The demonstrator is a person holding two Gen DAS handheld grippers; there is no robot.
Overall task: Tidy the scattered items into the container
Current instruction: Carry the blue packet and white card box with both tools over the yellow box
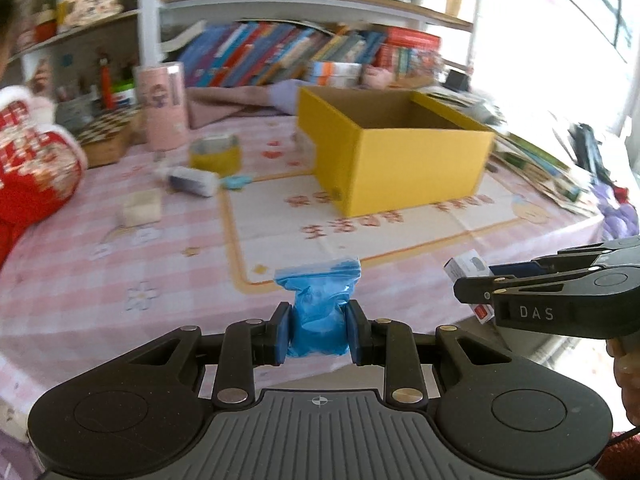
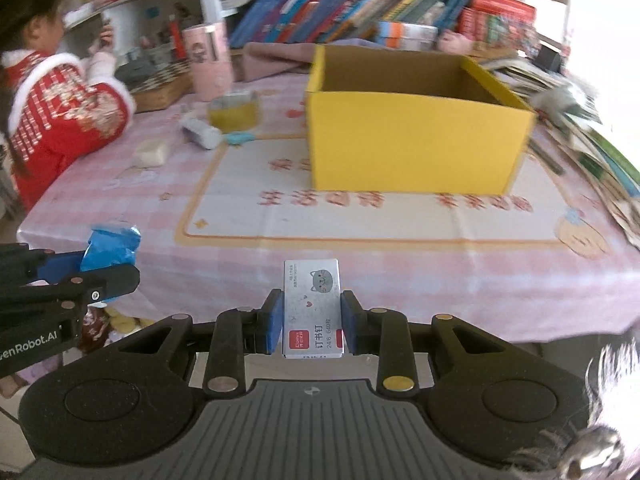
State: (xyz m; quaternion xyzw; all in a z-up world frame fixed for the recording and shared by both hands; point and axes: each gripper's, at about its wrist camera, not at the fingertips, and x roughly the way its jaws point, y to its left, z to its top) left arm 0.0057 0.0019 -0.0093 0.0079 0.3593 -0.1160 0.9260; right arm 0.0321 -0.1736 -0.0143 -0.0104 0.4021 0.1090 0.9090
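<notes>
Gripping a blue bag [image 1: 318,314] between its pads, the left gripper [image 1: 317,334] hangs over the table's [image 1: 120,280] near edge. Farther right, the right gripper [image 2: 311,322] clamps a staple box [image 2: 313,307]. Beyond both stands the open yellow box [image 2: 412,136].

Both wrist views face the yellow box [image 1: 404,160] — side by side.

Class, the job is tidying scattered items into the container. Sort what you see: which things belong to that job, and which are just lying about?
Belong to the job:
yellow box
blue bag, gripped by the left gripper
staple box, gripped by the right gripper
tape roll
white block

Just lying about:
books
pink canister
chessboard box
</notes>
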